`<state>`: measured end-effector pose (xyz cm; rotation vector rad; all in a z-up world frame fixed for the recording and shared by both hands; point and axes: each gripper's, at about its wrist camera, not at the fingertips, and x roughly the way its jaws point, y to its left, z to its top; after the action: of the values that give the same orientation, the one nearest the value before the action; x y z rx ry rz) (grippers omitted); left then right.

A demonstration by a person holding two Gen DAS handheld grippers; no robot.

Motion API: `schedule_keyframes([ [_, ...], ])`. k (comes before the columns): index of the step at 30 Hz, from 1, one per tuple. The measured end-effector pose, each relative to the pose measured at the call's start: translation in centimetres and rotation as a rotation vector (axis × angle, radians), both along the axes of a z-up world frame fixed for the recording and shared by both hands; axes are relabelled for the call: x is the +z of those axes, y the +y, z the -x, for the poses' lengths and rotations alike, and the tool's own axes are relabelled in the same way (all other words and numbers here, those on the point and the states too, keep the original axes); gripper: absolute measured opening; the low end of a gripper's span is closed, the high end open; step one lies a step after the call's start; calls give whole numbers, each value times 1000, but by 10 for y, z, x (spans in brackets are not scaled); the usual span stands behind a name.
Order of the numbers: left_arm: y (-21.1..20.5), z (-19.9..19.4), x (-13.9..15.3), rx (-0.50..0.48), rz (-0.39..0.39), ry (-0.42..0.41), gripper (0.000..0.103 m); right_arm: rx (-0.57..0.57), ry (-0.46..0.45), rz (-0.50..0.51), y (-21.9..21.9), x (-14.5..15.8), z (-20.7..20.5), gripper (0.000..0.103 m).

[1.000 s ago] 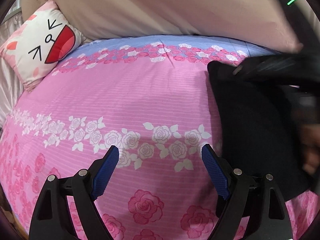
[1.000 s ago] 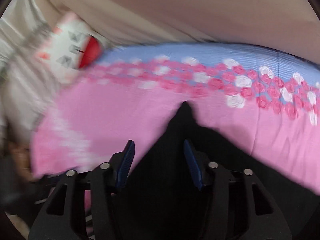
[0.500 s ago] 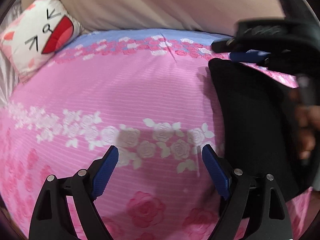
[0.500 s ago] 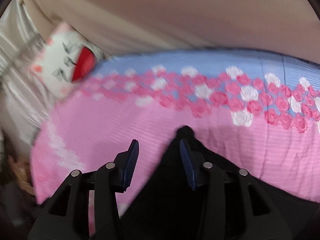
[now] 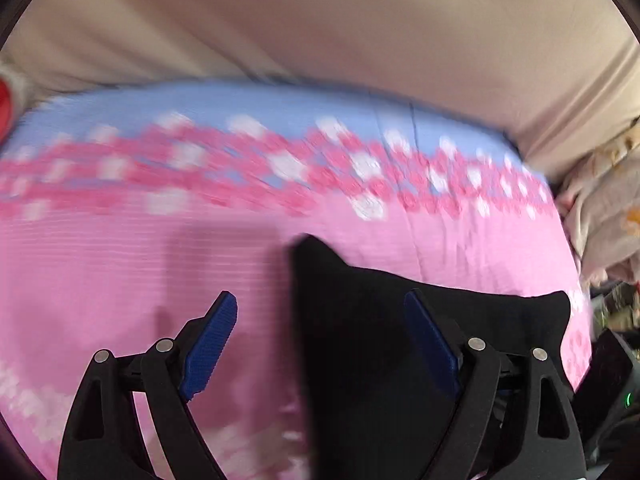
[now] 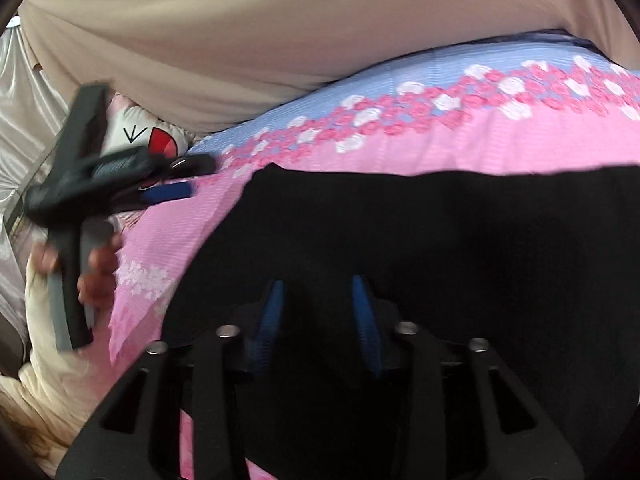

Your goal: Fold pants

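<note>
Black pants (image 5: pixel 380 340) lie on a pink rose-print bedspread (image 5: pixel 120 264). In the left wrist view my left gripper (image 5: pixel 324 340) is wide open, its right finger over the pants, its left finger over the spread; the pants' far left corner peaks between them. In the right wrist view the pants (image 6: pixel 440 232) spread wide across the bed. My right gripper (image 6: pixel 318 320) hovers over them with its jaws partly open and nothing between them. The left gripper also shows at the left of that view (image 6: pixel 120 176), blurred, held in a hand.
A beige headboard (image 5: pixel 320 32) backs the bed. A cartoon-face pillow (image 6: pixel 156 140) sits at the far left. Pale floral bedding (image 5: pixel 604 208) bunches at the right edge. Cream fabric (image 6: pixel 52 392) hangs at the bed's near left side.
My left gripper has swung right, so the pants' corner now lies between its fingers. My right gripper has pulled back off the corner and opened a little; more of the pants shows.
</note>
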<state>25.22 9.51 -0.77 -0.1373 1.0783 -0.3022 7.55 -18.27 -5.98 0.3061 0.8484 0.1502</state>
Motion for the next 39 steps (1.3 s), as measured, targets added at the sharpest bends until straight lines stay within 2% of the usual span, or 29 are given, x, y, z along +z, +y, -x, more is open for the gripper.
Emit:
schedule_keyframes([
  [1, -12, -14, -16, 25, -87, 12, 82, -6, -5, -26, -6, -3, 3, 10],
  [3, -23, -27, -34, 51, -183, -9, 83, -18, -7, -88, -20, -6, 6, 0],
  [4, -25, -35, -46, 65, -213, -9, 87, -17, -9, -99, -24, -7, 8, 0],
  [8, -10, -45, -41, 136, -197, -24, 87, -64, -31, -76, -33, 9, 28, 2],
  [10, 15, -34, -24, 180, -95, -32, 85, -147, -70, -49, -51, 27, 56, 11],
  [11, 23, -24, -16, 192, -56, -39, 85, -185, -86, -30, -61, 33, 69, 24],
  [12, 33, -6, -6, 199, -16, -56, 85, -265, -116, 9, -76, 43, 91, 51],
  [13, 34, 8, 0, 196, -7, -68, 85, -304, -133, 32, -83, 48, 103, 68],
  [14, 35, 25, 7, 179, -7, -84, 85, -366, -147, 85, -93, 54, 122, 93],
  [17, 30, 81, 14, 114, -66, -145, 89, -389, -115, 118, -104, 54, 141, 94],
  [21, 16, 135, -5, 108, -176, -173, 90, -350, -76, -12, -107, 36, 140, 94],
  [23, 9, 158, -14, 125, -187, -197, 90, -326, -51, -40, -103, 26, 132, 94],
  [25, 9, 170, -20, 178, -142, -214, 91, -299, -15, -85, -97, 13, 123, 94],
  [27, 12, 170, -26, 211, -88, -188, 92, -282, 17, -178, -95, -2, 114, 95],
  [29, 22, 163, -34, 246, -3, -133, 93, -281, 3, -189, -91, -3, 112, 96],
  [30, 32, 160, -38, 269, 67, -90, 95, -280, 3, -195, -90, -3, 112, 96],
  [33, 42, 158, -44, 295, 161, -25, 98, -260, 5, -241, -86, -5, 114, 96],
  [34, 40, 161, -43, 287, 167, -22, 97, -254, 7, -235, -84, -5, 113, 96],
  [37, 24, 163, -43, 182, 223, 8, 96, -259, 2, -215, -77, -6, 111, 97],
  [38, 17, 163, -43, 140, 220, 10, 96, -261, 1, -216, -75, -5, 110, 98],
  [39, 6, 162, -42, 107, 183, 0, 96, -266, -3, -224, -74, -5, 109, 98],
])
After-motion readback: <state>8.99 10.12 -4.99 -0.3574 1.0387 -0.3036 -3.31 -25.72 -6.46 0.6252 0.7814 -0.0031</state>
